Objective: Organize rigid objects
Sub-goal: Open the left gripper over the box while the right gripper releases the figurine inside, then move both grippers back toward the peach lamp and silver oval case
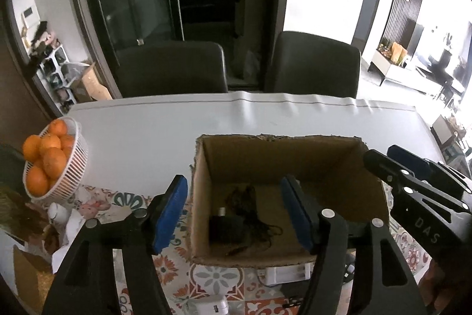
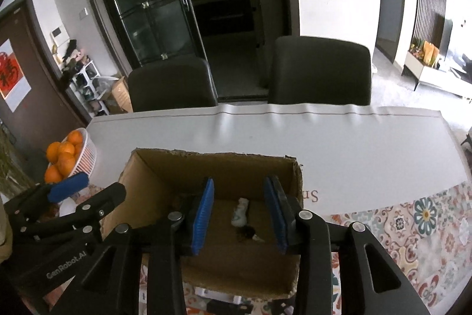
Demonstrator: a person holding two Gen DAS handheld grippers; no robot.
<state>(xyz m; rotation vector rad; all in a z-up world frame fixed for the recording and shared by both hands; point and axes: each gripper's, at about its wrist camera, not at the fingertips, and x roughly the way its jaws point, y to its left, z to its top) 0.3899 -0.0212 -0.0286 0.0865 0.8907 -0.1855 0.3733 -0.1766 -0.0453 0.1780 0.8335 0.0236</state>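
Hand-held grippers (image 1: pixel 236 214) (image 2: pixel 240 214) open, over cardboard box (image 1: pixel 265 149)

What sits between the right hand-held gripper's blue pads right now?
Nothing held. In the right wrist view, the open right hand-held gripper frames the cardboard box floor, where a small white item lies.

Both wrist views look down, close, into one cardboard box (image 1: pixel 283 164)

Cardboard box (image 1: pixel 283 164): plain brown. Gripper pads (image 2: pixel 203 214): blue, on black frames. Basket (image 1: pixel 75 167): white slatted, holding orange fruit (image 1: pixel 50 155). Tablecloth (image 2: pixel 413 223): floral tile pattern in red, teal and grey. Table (image 1: pixel 165 126): pale grey. Chairs (image 2: pixel 321 70): black
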